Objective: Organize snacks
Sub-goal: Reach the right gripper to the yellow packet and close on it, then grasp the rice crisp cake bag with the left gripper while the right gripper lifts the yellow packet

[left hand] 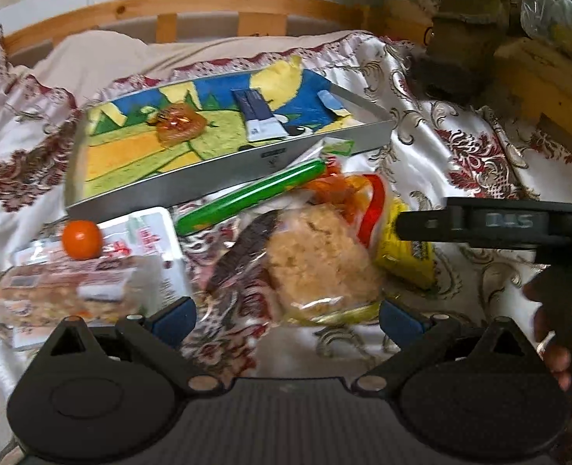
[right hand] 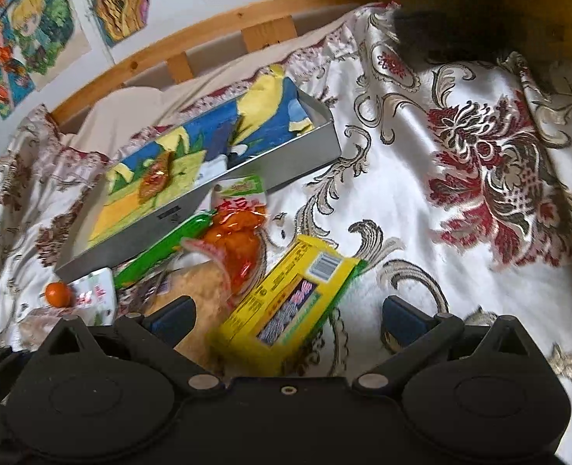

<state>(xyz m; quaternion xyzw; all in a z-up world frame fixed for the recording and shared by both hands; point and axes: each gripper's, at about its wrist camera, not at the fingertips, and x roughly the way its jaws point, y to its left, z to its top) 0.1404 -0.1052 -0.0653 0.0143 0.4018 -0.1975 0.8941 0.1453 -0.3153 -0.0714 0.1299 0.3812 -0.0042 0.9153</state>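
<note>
Right fingers (right hand: 286, 319) spread, empty, straddling near end of yellow snack box (right hand: 286, 294) on bed; long axis running ahead and right. Left fingers (left hand: 286, 319) spread over bagged rice cake (left hand: 320, 263). Beyond both, ahead-left: metal tray (right hand: 301, 157).

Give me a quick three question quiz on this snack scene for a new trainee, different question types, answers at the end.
1. True or false: the metal tray already holds snacks.
2. Multiple choice: the small orange ball rests on A) the tray, B) the white packet, C) the yellow box.
3. Fill in: both the left gripper and the right gripper stand ____.

Key: 1 true, a wrapped orange sweet and a blue packet lie inside; 2 B; 3 open.
</note>
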